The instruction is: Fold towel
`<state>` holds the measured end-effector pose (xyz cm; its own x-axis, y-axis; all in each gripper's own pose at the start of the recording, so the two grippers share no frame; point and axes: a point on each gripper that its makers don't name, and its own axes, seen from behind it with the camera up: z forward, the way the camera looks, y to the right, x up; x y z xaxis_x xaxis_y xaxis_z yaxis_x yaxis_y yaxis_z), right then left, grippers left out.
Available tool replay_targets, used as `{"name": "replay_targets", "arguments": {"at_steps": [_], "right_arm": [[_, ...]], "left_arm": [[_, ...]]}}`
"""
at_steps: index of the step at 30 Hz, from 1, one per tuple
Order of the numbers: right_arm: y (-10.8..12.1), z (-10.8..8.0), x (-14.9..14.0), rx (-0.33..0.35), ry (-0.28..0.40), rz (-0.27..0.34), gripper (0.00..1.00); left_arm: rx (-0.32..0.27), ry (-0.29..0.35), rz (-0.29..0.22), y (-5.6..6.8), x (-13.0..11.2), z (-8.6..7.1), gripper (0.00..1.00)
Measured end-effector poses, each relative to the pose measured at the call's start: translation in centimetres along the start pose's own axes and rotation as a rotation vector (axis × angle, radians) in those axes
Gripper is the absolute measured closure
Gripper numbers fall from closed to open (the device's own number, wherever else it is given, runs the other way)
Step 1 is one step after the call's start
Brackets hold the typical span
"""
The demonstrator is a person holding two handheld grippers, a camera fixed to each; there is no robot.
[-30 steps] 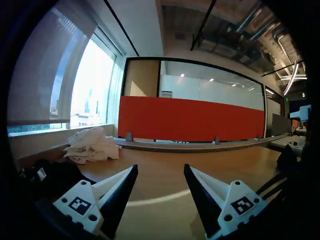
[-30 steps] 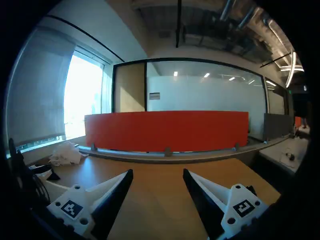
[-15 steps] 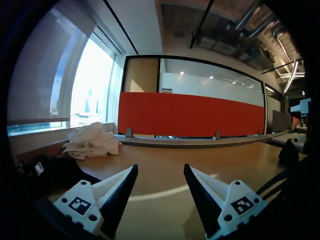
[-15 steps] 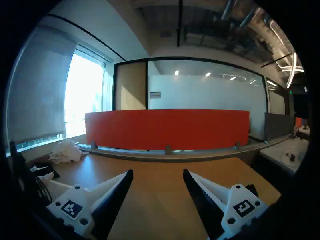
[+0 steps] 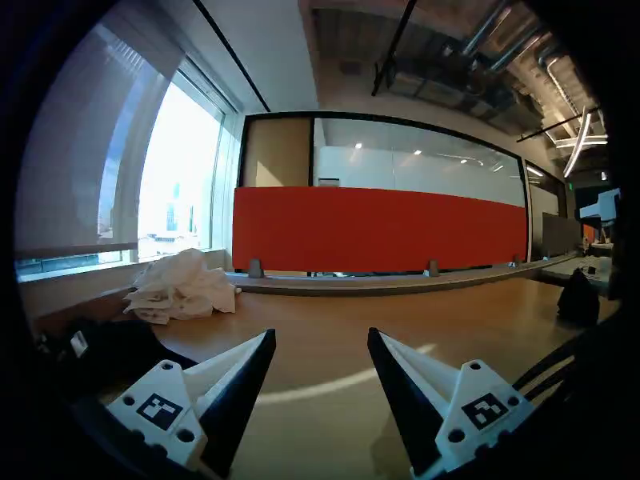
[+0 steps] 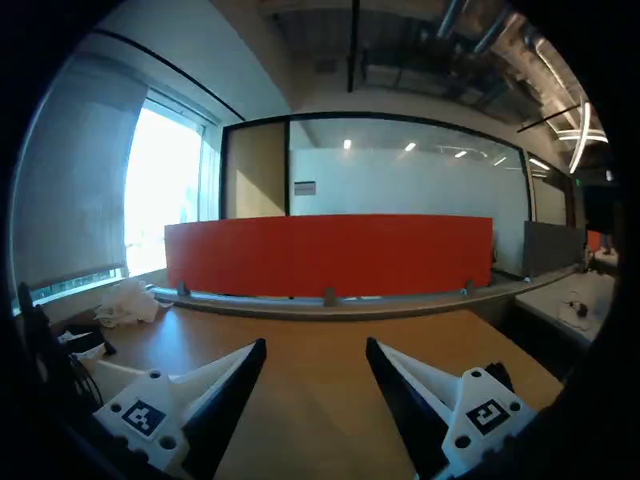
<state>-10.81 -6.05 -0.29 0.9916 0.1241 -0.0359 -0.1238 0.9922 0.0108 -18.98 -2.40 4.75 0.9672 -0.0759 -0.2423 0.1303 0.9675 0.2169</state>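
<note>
A crumpled white towel (image 5: 182, 286) lies in a heap at the far left of the wooden table (image 5: 344, 320), near the window sill. My left gripper (image 5: 320, 344) is open, low over the table, with the towel ahead and to its left. In the right gripper view the same towel (image 6: 126, 302) looks small, far off to the left. My right gripper (image 6: 316, 352) is open over bare wood, with nothing between its fingers.
A red divider panel (image 5: 376, 230) runs along the table's far edge. Dark gear and cables (image 5: 104, 344) lie at the left by the towel. A dark object (image 5: 578, 300) sits at the right. Another desk (image 6: 572, 304) stands beyond the table's right edge.
Both views have shifted only slightly; the towel stays in place and both grippers remain open.
</note>
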Motion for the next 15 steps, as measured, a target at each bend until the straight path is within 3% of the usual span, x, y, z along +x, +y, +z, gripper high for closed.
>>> {"name": "replay_targets", "arguments": {"at_steps": [15], "right_arm": [[1.3,0.1,-0.4,-0.026,0.013,-0.007,0.03]], "left_arm": [[0.007,0.001,0.024,0.1,-0.2,-0.2,0.15]]}}
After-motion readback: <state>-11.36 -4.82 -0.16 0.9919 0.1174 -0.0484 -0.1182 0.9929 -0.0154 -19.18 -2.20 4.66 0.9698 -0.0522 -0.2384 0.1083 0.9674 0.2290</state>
